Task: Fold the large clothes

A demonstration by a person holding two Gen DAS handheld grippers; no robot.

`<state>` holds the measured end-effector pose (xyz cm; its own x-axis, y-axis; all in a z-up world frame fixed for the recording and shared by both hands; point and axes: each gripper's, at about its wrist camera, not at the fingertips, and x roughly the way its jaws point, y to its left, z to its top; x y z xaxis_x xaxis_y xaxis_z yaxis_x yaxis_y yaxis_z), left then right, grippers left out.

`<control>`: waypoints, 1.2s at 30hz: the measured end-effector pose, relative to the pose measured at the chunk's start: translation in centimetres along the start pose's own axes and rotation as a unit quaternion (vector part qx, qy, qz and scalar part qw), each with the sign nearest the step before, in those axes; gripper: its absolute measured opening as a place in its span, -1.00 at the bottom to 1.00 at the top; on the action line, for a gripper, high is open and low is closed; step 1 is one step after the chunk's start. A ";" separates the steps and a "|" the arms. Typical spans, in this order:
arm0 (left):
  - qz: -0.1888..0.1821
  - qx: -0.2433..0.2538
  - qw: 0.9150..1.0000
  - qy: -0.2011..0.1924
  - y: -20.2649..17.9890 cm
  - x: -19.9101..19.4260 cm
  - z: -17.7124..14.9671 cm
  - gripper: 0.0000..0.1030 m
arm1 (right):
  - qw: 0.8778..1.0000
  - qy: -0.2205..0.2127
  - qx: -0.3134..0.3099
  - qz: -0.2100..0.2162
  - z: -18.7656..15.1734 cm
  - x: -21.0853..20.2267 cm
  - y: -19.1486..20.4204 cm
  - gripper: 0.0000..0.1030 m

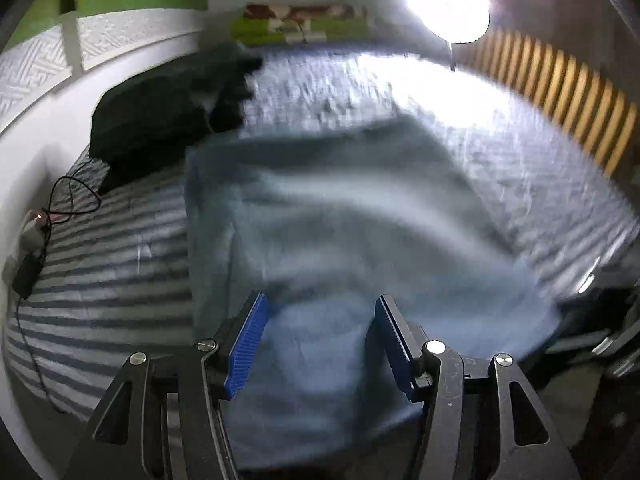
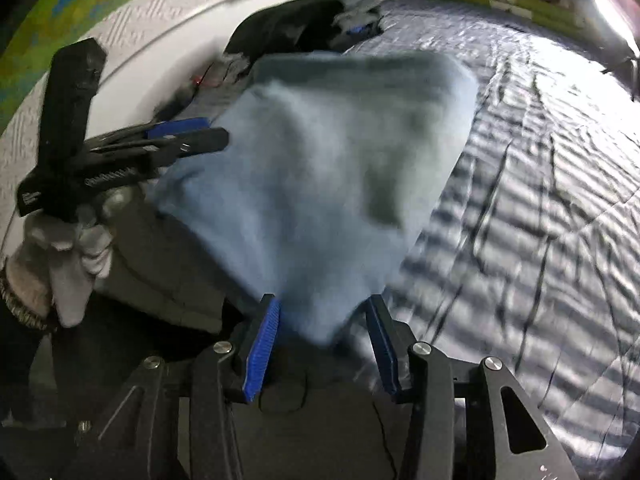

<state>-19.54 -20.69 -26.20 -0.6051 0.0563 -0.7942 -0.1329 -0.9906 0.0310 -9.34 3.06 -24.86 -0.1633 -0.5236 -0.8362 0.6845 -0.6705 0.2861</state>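
1. Your striped grey-and-white bedcover (image 1: 100,264) spans the whole scene.
2. Your blurred, light blue fabric garment (image 1: 340,216) lies across its middle, with dark folded clothes (image 1: 160,120) far left.
3. Your left gripper (image 1: 320,344) and right gripper (image 2: 320,344) both stand spread wide, blue pads apart, garment cloth between them, unclamped.

Light-blue garment (image 1: 340,220), grey-striped bedcover (image 1: 100,264)

The garment (image 1: 340,216) lies on the bed (image 1: 520,152), a clothes pile (image 1: 160,120) behind-left of it.
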 end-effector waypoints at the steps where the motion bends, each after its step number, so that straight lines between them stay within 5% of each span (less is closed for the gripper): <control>1: -0.004 -0.001 1.000 -0.001 0.2 -0.2 -0.5 0.16 | 1.000 -0.001 -0.006 0.005 0.0 -0.4 -0.1 -0.20; 5: -0.015 -0.078 0.996 -0.036 3.7 -2.9 -0.2 0.20 | 0.997 -0.065 0.008 -0.029 2.0 -3.3 -2.2 -0.11; 7: -0.016 -0.126 0.990 -0.058 6.7 -3.8 0.6 0.40 | 0.991 -0.114 0.044 -0.050 3.8 -4.3 -4.7 0.46; 8: -0.017 -0.140 0.988 -0.060 7.8 -3.7 1.1 0.52 | 0.988 -0.127 0.060 -0.063 4.5 -4.5 -5.6 0.53; 12: -0.080 -0.196 0.977 -0.017 11.8 -1.0 3.2 0.69 | 0.987 -0.110 0.102 -0.057 7.9 -2.5 -9.6 0.53; 17: -0.102 -0.189 0.976 0.032 13.0 3.2 5.4 0.70 | 0.986 -0.055 0.159 -0.013 8.7 0.6 -12.6 0.53; 23: -0.142 -0.194 0.967 0.083 13.5 8.3 6.9 0.72 | 0.984 -0.049 0.173 0.009 10.3 3.0 -13.7 0.54; 27: -0.159 -0.193 0.965 0.083 13.1 10.2 7.6 0.91 | 0.985 -0.051 0.166 0.021 11.7 3.8 -13.6 0.56; 32: -0.164 -0.177 0.968 0.064 11.4 11.1 8.7 0.91 | 0.984 -0.051 0.158 0.056 13.6 5.4 -13.0 0.53; 36: -0.164 -0.172 0.970 0.060 10.4 10.9 9.0 0.55 | 0.986 -0.048 0.150 0.055 14.4 6.2 -11.9 0.41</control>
<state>-34.58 -29.30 -29.10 -0.4767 0.3802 -0.7926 -0.0200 -0.9061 -0.4226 -28.70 0.27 -26.71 -0.1767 -0.6396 -0.7481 0.4640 -0.7244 0.5098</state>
